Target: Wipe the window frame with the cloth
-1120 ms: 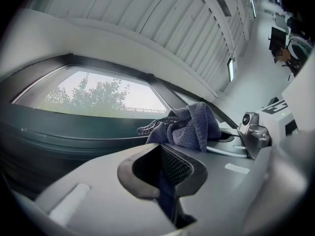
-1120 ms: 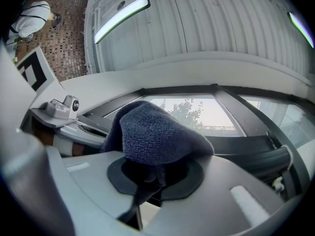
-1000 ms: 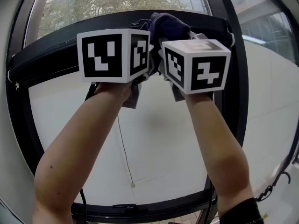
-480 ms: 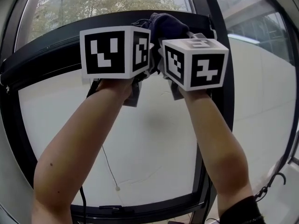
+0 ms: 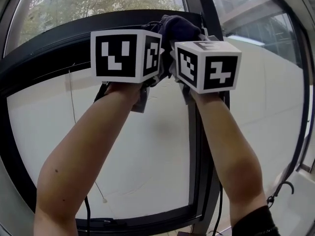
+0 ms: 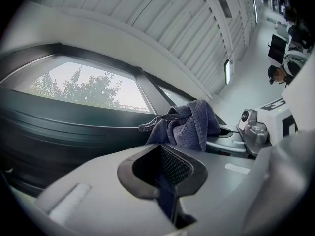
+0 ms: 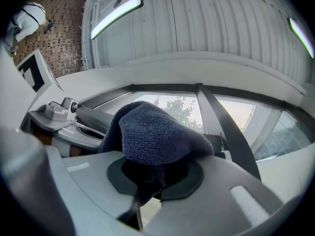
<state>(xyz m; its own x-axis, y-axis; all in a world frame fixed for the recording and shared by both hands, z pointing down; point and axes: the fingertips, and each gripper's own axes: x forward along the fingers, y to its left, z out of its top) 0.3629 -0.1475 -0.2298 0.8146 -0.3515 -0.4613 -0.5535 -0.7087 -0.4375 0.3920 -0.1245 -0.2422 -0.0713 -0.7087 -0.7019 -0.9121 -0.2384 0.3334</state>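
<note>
Only the gripper views show the jaws: right gripper [image 7: 155, 177] clamps the bunched cloth [image 7: 153, 132], left gripper [image 6: 165, 181] pinches its edge.

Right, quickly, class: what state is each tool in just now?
Left tool: closed, nothing clearly gripped.
Right tool: closed on the dark blue cloth.

The left gripper [image 6: 162, 159] sat low in the middle, its jaws pressed together. Just past them the blue cloth [image 6: 189, 127] sat bunched up on the right gripper [image 6: 227, 137]. The dark window frame [image 6: 54, 127] ran across the left.
</note>
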